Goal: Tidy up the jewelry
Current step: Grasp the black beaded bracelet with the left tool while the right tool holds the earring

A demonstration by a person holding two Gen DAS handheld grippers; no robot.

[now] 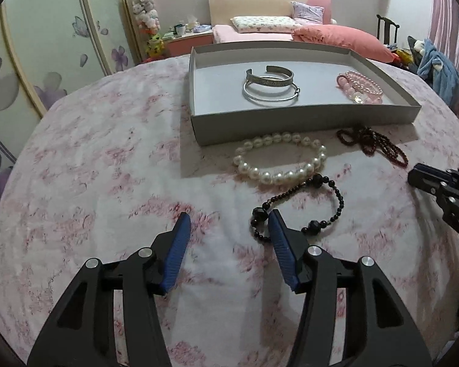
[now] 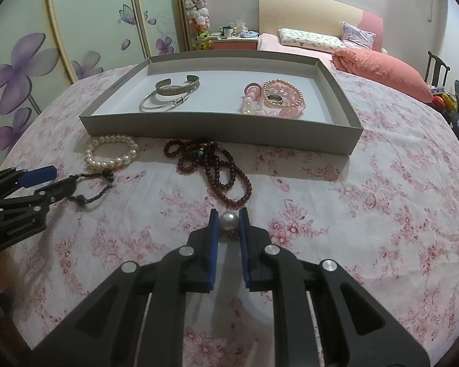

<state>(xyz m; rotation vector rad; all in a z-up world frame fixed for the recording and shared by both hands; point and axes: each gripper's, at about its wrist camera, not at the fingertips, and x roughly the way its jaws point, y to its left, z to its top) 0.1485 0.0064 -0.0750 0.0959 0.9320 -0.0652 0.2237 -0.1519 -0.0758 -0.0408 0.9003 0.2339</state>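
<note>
Pearl bead [image 2: 228, 220] — between right gripper [image 2: 228, 218] pads

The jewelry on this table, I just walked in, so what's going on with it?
A person is sorting it into the gray tray, which already holds bangles and pink bracelets. The right hand-held gripper pinches a silver bead. The left hand-held gripper is open over the black bracelet. The pearl bracelet waits outside.

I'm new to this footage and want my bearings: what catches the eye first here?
The grey tray on the floral cloth, with silver bangles at its left and pink bead bracelets at its right. In front of it lie a white pearl bracelet and dark red beads. Nearest, the right gripper pinches a silver pearl.
</note>
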